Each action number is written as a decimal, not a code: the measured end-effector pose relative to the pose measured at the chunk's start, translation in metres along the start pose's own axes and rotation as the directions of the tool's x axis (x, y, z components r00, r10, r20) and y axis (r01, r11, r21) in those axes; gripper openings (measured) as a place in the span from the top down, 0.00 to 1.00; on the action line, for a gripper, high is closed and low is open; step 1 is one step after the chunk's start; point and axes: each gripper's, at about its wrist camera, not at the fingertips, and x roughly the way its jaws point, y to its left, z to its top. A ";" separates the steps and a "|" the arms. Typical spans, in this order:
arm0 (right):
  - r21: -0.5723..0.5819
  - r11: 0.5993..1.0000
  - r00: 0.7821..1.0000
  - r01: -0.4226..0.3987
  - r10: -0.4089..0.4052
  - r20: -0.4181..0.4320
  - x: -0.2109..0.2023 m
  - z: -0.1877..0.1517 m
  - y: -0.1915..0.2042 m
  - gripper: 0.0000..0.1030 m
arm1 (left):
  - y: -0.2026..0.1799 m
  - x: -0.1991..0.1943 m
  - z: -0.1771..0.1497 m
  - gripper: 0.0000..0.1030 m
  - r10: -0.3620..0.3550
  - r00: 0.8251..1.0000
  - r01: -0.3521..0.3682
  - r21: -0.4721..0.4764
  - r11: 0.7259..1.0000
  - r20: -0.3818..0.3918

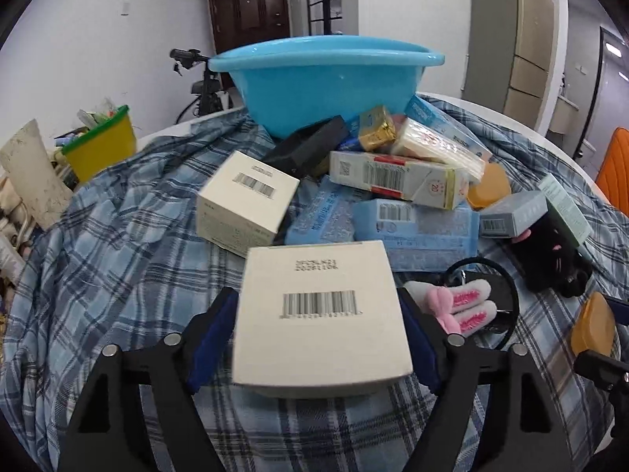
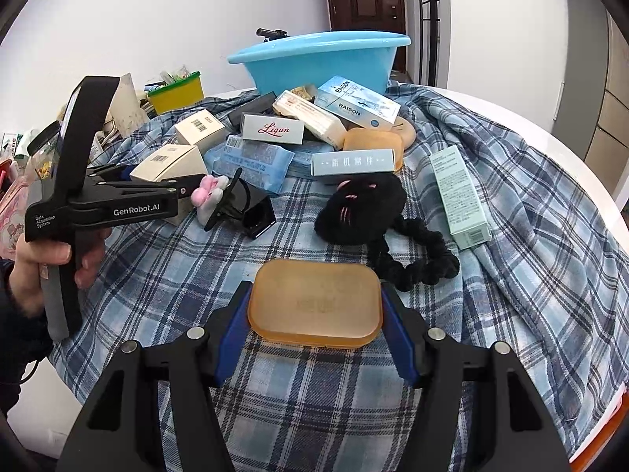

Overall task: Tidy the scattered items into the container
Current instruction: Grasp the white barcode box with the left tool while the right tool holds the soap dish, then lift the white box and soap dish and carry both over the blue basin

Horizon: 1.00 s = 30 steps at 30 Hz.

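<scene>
While the left gripper [image 1: 319, 334] holds the white barcode box [image 1: 320, 314] between its blue pads, with both pads against the box sides and the box raised off the plaid cloth [image 1: 118, 244], we note that its jaws have closed in on that box. We see the same box [image 2: 169, 163] in the right wrist view, at the left of the scene, clamped at the tip of the left gripper [image 2: 157, 181], whose handle a hand [image 2: 51, 259] grips. The right gripper [image 2: 314, 306] pinches an amber soap-like bar [image 2: 314, 303], one pad on each short end, with the bar near the camera above the cloth [image 2: 511, 236]. The container, a blue basin [image 1: 314, 78], stands at the far side of the table, and we cannot see its inside. Scattered items lie in a pile just near of the basin: a second white box [image 1: 247, 200], a black box [image 1: 306, 145], a gold packet [image 1: 377, 128], a red-and-white carton [image 1: 397, 181] and blue wipe packs [image 1: 416, 228]. To the right of the held box lies a pink hair clip [image 1: 460, 306]. A black plush cat [image 2: 361, 208] lies on the cloth right of centre, with a tall pale-green box [image 2: 460, 196] further right. A yellow bin [image 1: 102, 145] stands beyond the table edge at far left.
</scene>
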 end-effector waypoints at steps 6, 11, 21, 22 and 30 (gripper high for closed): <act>0.004 1.000 1.000 -0.003 0.003 -0.005 0.001 0.000 -0.002 0.41 | -0.001 -0.001 -0.002 0.40 0.002 1.000 -0.002 0.008 1.000 -0.003; 0.007 1.000 1.000 -0.003 0.003 -0.002 0.000 0.000 -0.002 0.41 | -0.001 -0.011 -0.002 0.40 0.009 1.000 -0.009 -0.002 1.000 0.024; 0.013 1.000 0.998 0.018 -0.019 0.058 -0.013 0.008 -0.004 0.41 | -0.004 -0.045 -0.004 0.40 0.061 0.995 -0.054 -0.090 0.994 0.084; 0.011 1.000 0.997 0.025 -0.026 0.068 -0.015 0.009 -0.004 0.41 | -0.005 -0.047 -0.005 0.40 0.064 0.994 -0.055 -0.097 0.994 0.089; 0.008 0.998 0.987 0.057 -0.057 0.147 -0.026 0.025 -0.004 0.41 | -0.031 -0.067 -0.008 0.40 0.083 0.987 -0.066 -0.125 0.990 0.136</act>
